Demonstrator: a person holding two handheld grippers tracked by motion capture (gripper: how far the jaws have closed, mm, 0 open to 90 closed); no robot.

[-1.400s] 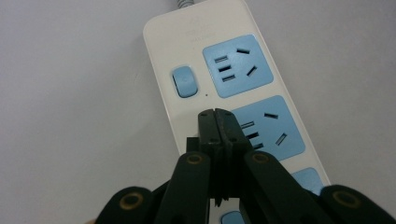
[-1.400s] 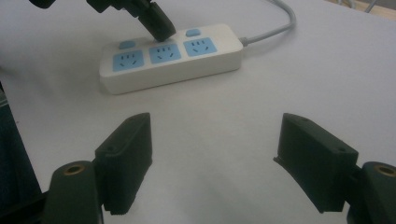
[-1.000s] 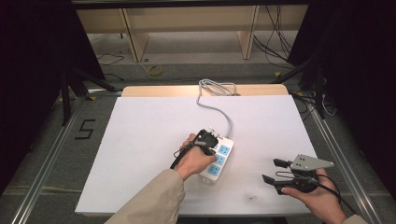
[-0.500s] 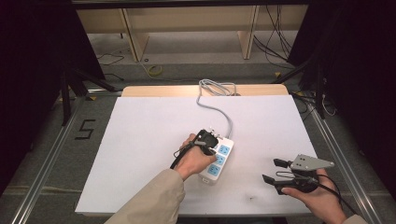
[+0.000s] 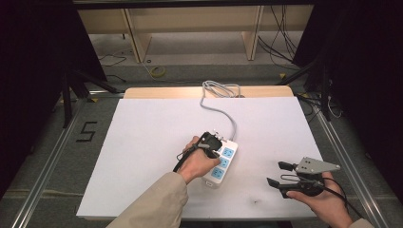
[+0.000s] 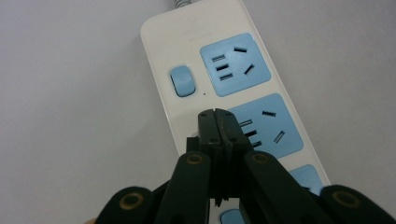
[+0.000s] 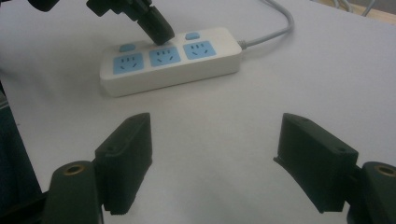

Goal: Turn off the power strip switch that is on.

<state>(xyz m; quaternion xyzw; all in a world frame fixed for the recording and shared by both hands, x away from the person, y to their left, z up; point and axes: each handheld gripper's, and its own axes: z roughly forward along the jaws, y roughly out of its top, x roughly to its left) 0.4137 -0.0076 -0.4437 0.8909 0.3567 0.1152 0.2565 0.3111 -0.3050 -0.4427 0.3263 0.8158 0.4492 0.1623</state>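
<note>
1. The power strip [image 5: 221, 163] is lying near the middle of the white table [image 5: 142, 142].
2. The left gripper [image 6: 217, 122], jaws pressed together and empty, is bearing down on the middle switch; pressing looks underway, outcome unclear.
3. The right gripper [image 7: 215, 163] is hovering nearby, jaws spread wide, idle.

Power strip [image 5: 222, 163] lies mid-table [image 5: 142, 142] — left claw [image 6: 218, 122] on it, right claw [image 5: 279, 174] well right.

Overhead and close views sharing power strip [image 5: 220, 161]

White power strip [image 5: 222, 164] with blue sockets lies flat, perhaps slightly angled.
</note>
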